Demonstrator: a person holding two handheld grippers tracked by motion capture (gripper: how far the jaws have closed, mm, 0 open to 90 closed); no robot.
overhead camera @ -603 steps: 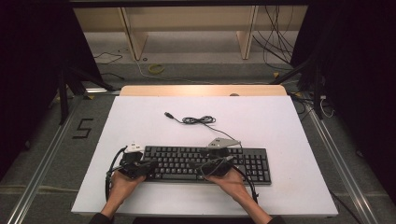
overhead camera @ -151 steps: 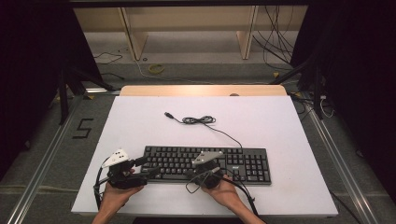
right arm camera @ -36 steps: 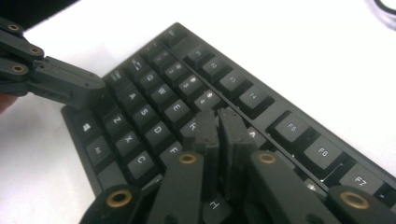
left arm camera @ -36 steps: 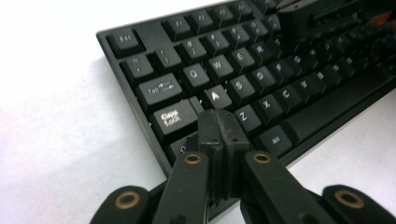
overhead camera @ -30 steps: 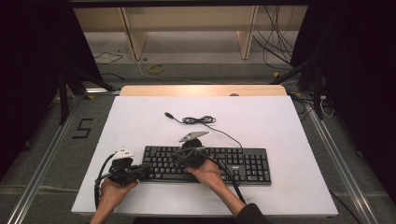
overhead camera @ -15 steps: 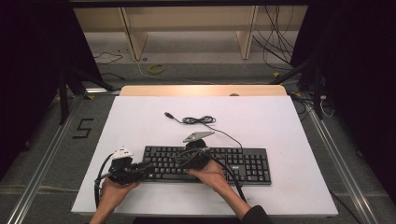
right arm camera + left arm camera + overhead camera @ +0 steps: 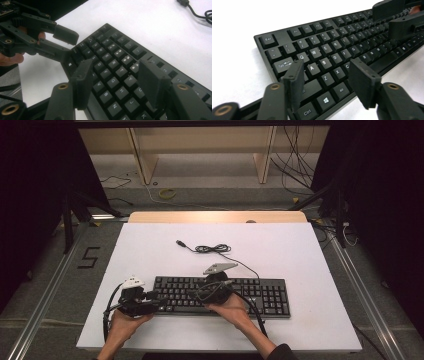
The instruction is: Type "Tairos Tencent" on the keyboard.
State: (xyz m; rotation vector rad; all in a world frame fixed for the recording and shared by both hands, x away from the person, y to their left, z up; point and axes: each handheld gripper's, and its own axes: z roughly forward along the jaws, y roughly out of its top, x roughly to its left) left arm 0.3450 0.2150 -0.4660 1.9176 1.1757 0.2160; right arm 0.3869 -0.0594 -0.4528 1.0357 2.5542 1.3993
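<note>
In the high view, the left tool [image 7: 159,303] sits at the lower left of the picture, held in the person's left hand [image 7: 124,326]. Its tips are at the left end of the black keyboard [image 7: 260,296]. In the left gripper view, its two black jaws stand apart over the bottom-left keys. They have just been opening. The keys show through the gap, and the pads do not squeeze anything.

The keyboard lies flat on the white table [image 7: 150,250], in the lower middle of the high view. It runs from left to right.

The right tool [image 7: 200,294] is near the middle of the keyboard, held in the right hand [image 7: 231,309]. In the right gripper view, its jaws also stand apart above the letter keys. They too have just been opening, with only keys showing in the gap.

Above the keyboard, in the middle of the high view, a thin black cable [image 7: 212,249] lies curled on the table.
</note>
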